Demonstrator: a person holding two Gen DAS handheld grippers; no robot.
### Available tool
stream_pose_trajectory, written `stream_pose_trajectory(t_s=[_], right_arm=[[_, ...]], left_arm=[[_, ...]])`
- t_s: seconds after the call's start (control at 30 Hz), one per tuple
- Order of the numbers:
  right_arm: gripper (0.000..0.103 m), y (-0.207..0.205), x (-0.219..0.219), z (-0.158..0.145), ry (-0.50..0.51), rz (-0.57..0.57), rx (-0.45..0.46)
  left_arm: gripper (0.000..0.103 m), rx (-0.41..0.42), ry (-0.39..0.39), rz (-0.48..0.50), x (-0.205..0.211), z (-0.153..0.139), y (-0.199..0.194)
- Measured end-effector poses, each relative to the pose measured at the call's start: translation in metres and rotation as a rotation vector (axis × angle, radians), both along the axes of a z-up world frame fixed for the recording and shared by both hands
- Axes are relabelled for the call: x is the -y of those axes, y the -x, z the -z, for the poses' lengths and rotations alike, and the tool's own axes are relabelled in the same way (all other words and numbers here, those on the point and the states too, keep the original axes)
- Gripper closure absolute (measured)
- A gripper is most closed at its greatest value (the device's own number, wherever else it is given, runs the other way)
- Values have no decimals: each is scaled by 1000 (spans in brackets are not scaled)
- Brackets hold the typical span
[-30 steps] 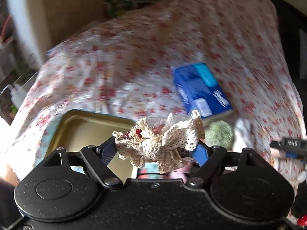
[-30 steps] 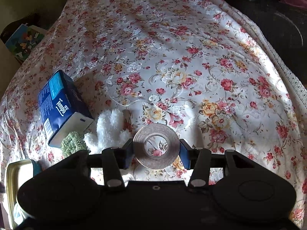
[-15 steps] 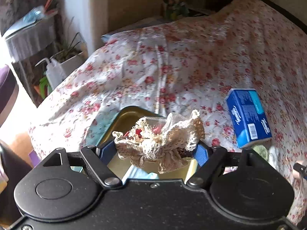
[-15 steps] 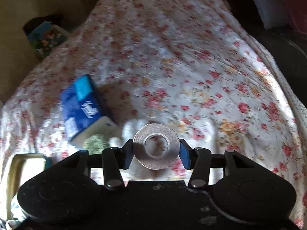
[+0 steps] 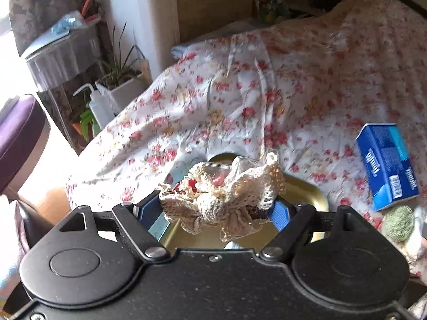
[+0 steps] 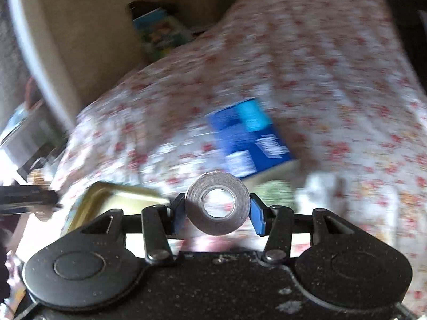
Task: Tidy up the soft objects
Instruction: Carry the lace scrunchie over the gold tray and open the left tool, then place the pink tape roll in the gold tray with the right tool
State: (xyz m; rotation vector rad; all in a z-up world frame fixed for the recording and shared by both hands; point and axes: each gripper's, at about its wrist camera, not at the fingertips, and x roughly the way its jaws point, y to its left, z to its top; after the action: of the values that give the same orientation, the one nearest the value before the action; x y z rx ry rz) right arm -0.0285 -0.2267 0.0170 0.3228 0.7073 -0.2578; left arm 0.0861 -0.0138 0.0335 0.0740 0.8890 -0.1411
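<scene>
My left gripper (image 5: 213, 209) is shut on a cream crocheted bundle (image 5: 224, 194) with a clear plastic bag and red bits inside, held just above a gold metal tray (image 5: 304, 189) on the floral bedspread. In the blurred right wrist view, my right gripper (image 6: 217, 210) is shut on a grey roll of tape (image 6: 217, 204), held in the air over the bed. The gold tray (image 6: 117, 197) lies to its lower left. A green knitted ball (image 5: 399, 222) (image 6: 275, 193) and a white fluffy thing (image 6: 320, 186) lie beside a blue tissue box (image 5: 384, 165) (image 6: 248, 136).
The floral bedspread (image 5: 267, 93) covers the bed and drapes over its left edge. Left of the bed stand a potted plant (image 5: 117, 80), a white squeeze bottle (image 5: 97, 106), a grey shelf (image 5: 61, 53) and a purple stool (image 5: 18, 133). A colourful box (image 6: 160, 32) sits beyond the bed.
Both grippers have swung left across the bed, each keeping its load. The tray now lies under the crocheted bundle, and the tissue box has slid to the right in both views.
</scene>
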Motion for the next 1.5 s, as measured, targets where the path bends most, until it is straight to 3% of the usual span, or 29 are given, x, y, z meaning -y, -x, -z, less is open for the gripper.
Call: stream_pose_trajectory(t_s=[0.17, 0.43, 0.47, 0.8, 1.5], right_arm=[[55, -40, -43, -1, -22, -82, -22], [50, -76, -70, -11, -48, -134, -20], [43, -76, -72, -14, -42, -135, -13], [42, -64, -70, -26, -3, -123, -3], [37, -9, -21, 5, 8, -15, -85]], left_arm=[[25, -74, 69, 1, -13, 8, -6], [20, -75, 99, -50, -25, 6, -9], [19, -79, 109, -57, -26, 6, -9], [14, -68, 124, -75, -30, 3, -9], [13, -21, 63, 19, -17, -6, 9]])
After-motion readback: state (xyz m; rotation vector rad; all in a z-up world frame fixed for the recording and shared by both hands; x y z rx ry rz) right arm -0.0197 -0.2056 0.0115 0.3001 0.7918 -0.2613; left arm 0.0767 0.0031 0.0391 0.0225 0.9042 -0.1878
